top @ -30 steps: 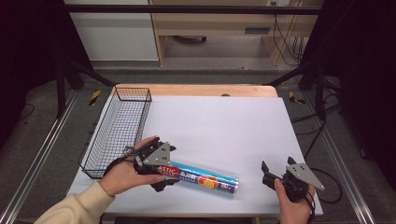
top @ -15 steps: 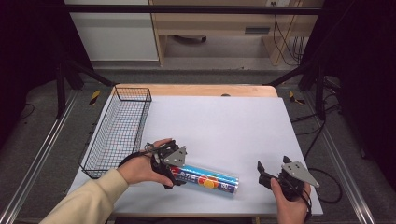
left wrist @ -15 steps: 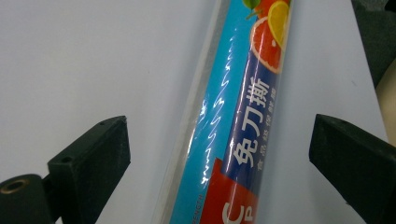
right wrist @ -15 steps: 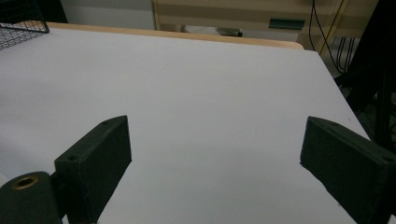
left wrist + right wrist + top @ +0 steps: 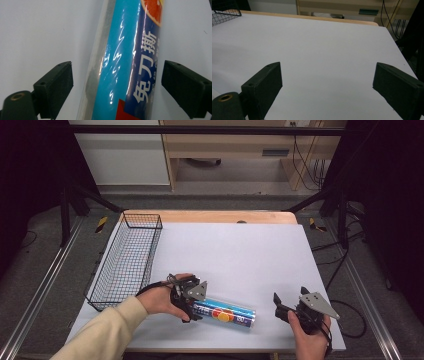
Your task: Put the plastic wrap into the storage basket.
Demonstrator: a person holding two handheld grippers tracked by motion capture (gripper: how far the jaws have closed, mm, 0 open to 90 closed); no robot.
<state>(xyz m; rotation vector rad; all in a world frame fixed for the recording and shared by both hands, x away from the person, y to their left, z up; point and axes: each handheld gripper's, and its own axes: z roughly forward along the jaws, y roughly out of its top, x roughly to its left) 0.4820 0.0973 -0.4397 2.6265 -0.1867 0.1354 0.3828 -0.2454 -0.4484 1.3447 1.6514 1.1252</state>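
A blue cling-film roll (image 5: 227, 312) with red and orange print lies on the white table sheet (image 5: 240, 255) near the front edge. My left gripper (image 5: 192, 307) is lowered over the roll's left end. In the left gripper view the roll (image 5: 125, 62) runs between the two black jaws with a gap on each side. The jaws have just been closing around it, but the pads do not touch it, so my left gripper (image 5: 117, 72) is open. My right gripper (image 5: 282, 307) rests at the front right, beyond the roll's right end. It (image 5: 327, 75) is open over bare sheet.
A black wire basket (image 5: 127, 257) stands along the table's left side, its corner (image 5: 224, 12) also in the right gripper view. The wooden table edge (image 5: 210, 216) runs along the back. Black frame legs stand at both sides.
My left hand has moved right and down, so its gripper now straddles the roll's left end. The roll and my right hand have stayed where they were.
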